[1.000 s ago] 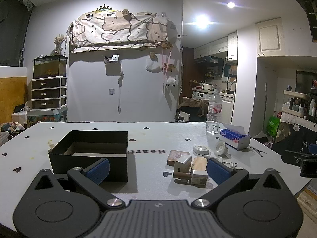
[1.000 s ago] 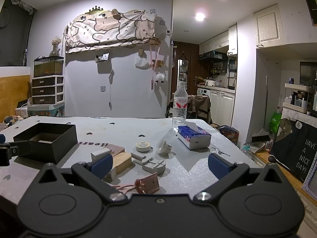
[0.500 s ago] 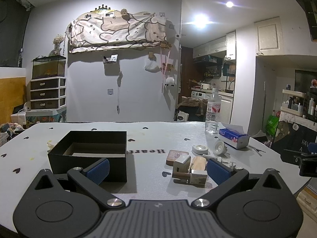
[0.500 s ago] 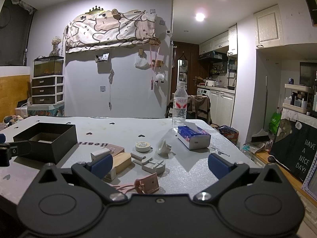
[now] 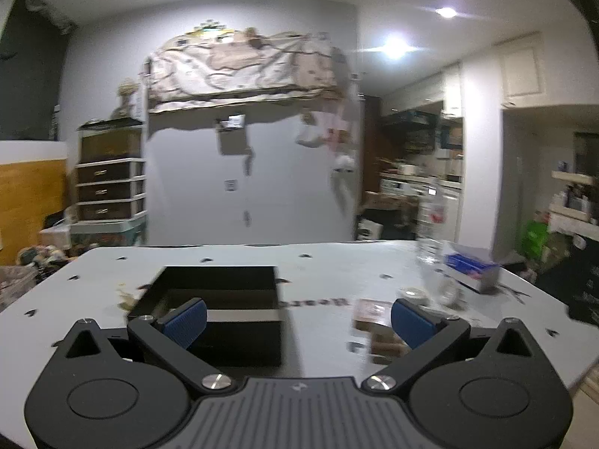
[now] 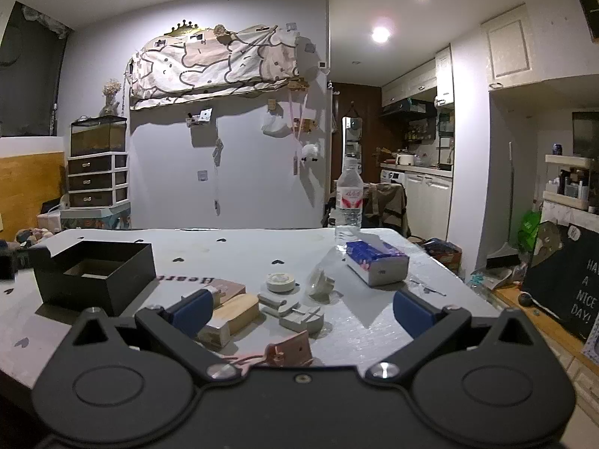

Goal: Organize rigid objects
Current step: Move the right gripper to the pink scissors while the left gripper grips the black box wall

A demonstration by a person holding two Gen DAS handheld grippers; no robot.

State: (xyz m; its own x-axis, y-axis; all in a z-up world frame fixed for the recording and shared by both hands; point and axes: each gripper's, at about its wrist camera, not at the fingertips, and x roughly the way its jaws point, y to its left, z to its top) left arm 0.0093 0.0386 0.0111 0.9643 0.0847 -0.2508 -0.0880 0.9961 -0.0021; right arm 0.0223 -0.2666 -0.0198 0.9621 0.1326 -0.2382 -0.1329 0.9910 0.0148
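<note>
From my right tool (image 6: 301,308) the cluster of loose pieces lies straight ahead and close in: a pale wooden block with a white end (image 6: 232,316) just inside my left finger, its long axis running away from me and slightly rightward, a grey plastic fitting (image 6: 299,314) near the middle of the gap, and a small pinkish leather-like tag (image 6: 290,348) nearest, right under the tool's nose. The open black cardboard box (image 6: 93,280) sits well off to the left of this tool on the pale grey counter (image 6: 239,250).

My left tool (image 5: 297,321) faces that same black box (image 5: 213,299) almost head-on, its near wall just beyond the left finger (image 5: 185,321), while the wooden pieces (image 5: 374,321) are off behind the right finger; this view is blurred, so I can't sort them there.

I judge the right tool the nearer one for a pickup, the left the nearer to the box.

Both tools are spread wide, fingers far apart, and neither holds or touches anything
</note>
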